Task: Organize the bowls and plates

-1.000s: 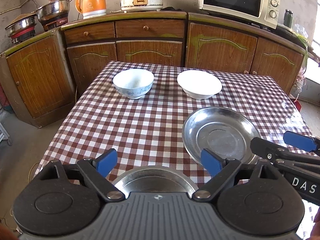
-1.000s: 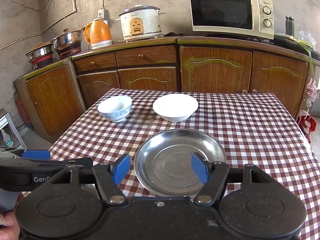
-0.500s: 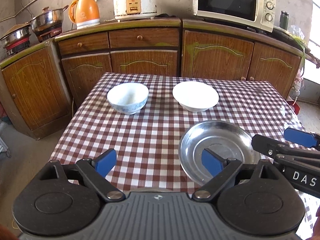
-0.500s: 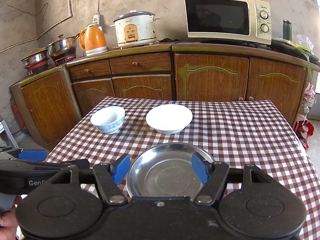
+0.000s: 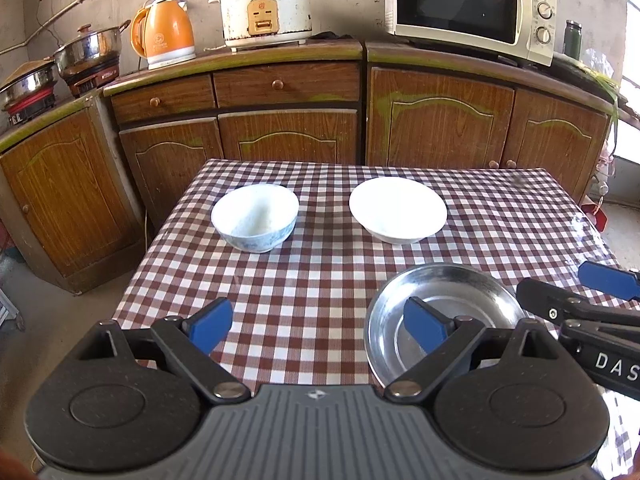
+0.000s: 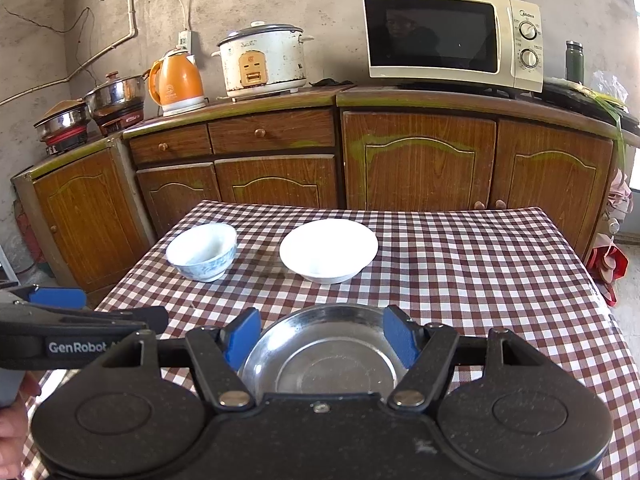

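Observation:
On the checked tablecloth a blue-patterned white bowl [image 5: 255, 217] [image 6: 202, 251] stands at the far left and a wide plain white bowl [image 5: 397, 209] [image 6: 328, 250] to its right. Nearer lies a steel plate [image 5: 444, 308] [image 6: 320, 354]. My left gripper [image 5: 318, 322] is open above the near table, its right pad over the plate's left part. My right gripper [image 6: 322, 338] is open, its blue pads framing the steel plate from above without touching it. The second steel plate seen earlier under the left gripper is hidden now.
The table's [image 5: 312, 280] left and near edges drop to the floor. Wooden cabinets [image 5: 280, 136] behind it carry an orange kettle [image 5: 166, 38], a rice cooker [image 5: 266, 8], a microwave [image 5: 468, 8] and pots [image 5: 90, 50].
Both grippers have drawn back from the table and risen a little, so bowls and plate look farther off. The near steel plate under the left gripper has dropped out of sight. Jaws unchanged.

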Demonstrator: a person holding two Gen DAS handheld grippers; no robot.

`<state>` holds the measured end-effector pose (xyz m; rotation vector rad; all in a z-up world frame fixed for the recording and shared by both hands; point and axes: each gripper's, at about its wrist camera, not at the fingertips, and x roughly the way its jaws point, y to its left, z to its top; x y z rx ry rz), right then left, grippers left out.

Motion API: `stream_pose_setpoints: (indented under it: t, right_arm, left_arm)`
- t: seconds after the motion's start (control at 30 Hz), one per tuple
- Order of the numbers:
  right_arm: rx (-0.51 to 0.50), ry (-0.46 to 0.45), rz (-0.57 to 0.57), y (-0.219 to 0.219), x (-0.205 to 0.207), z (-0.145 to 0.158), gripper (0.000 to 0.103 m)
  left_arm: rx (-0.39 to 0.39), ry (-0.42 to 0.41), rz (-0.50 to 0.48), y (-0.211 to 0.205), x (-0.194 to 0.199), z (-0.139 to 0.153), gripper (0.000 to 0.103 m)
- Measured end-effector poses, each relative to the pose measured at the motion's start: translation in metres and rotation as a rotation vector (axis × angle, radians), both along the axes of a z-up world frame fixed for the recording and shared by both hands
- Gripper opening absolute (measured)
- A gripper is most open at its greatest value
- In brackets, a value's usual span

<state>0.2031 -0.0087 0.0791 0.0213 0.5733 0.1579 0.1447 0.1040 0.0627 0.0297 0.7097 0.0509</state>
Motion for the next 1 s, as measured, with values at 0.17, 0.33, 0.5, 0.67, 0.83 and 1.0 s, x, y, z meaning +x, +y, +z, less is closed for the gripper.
stream_pose_setpoints:
  t: [0.17,0.33,0.5,0.67,0.83,1.0]
  right_arm:
    - [-0.006,0.004,-0.009,-0.004,0.012,-0.002,0.081]
    - [-0.013,0.006,-0.017,-0.008,0.027,-0.004,0.081]
    - [-0.014,0.009,-0.018,-0.011,0.040,-0.008,0.081]
    - [-0.021,0.014,-0.022,-0.015,0.056,-0.013,0.081]
    - [-0.026,0.021,-0.029,-0.021,0.077,-0.020,0.081]
    - [-0.025,0.038,-0.038,-0.027,0.110,-0.026,0.081]
  left_arm:
    - [0.003,0.002,-0.014,-0.001,0.013,-0.001,0.095]
    - [-0.007,0.008,-0.035,-0.002,0.026,-0.002,0.095]
    - [0.003,0.008,-0.044,-0.006,0.040,-0.005,0.095]
    - [0.009,0.007,-0.051,-0.008,0.059,-0.008,0.096]
    - [-0.011,0.031,-0.053,-0.007,0.085,-0.016,0.096]
    - [-0.007,0.043,-0.043,-0.010,0.116,-0.026,0.095]
